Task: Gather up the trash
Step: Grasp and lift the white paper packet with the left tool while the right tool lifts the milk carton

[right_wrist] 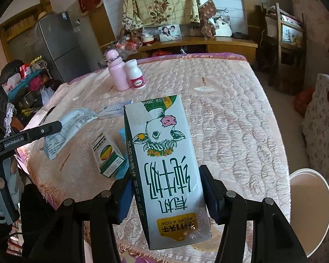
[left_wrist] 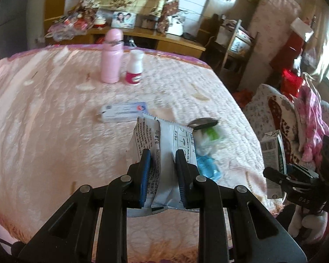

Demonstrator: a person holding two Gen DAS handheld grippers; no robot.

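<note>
Overhead, right tongs (right_wrist: pixel 167 188) clamp milk carton (right_wrist: pixel 164 164); white bin (right_wrist: pixel 310 210) beside.

**What lies where on the bed**

At the far side of the bed (right_wrist: pixel 241 114) a flask (right_wrist: pixel 117 72) stands just left of a bottle (right_wrist: pixel 136 74). Nearer, a flat box (left_wrist: pixel 124 111) lies behind the sachet (left_wrist: pixel 164 153). A small carton (right_wrist: pixel 108 155) lies left of the milk carton (right_wrist: pixel 168 171). A bin (right_wrist: pixel 310 208) sits off the bed's right edge.

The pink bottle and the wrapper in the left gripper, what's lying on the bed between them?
In the left wrist view, a flat white-and-blue box lies between the pink bottle and the wrapper held by the left gripper; otherwise bare bedspread.
</note>
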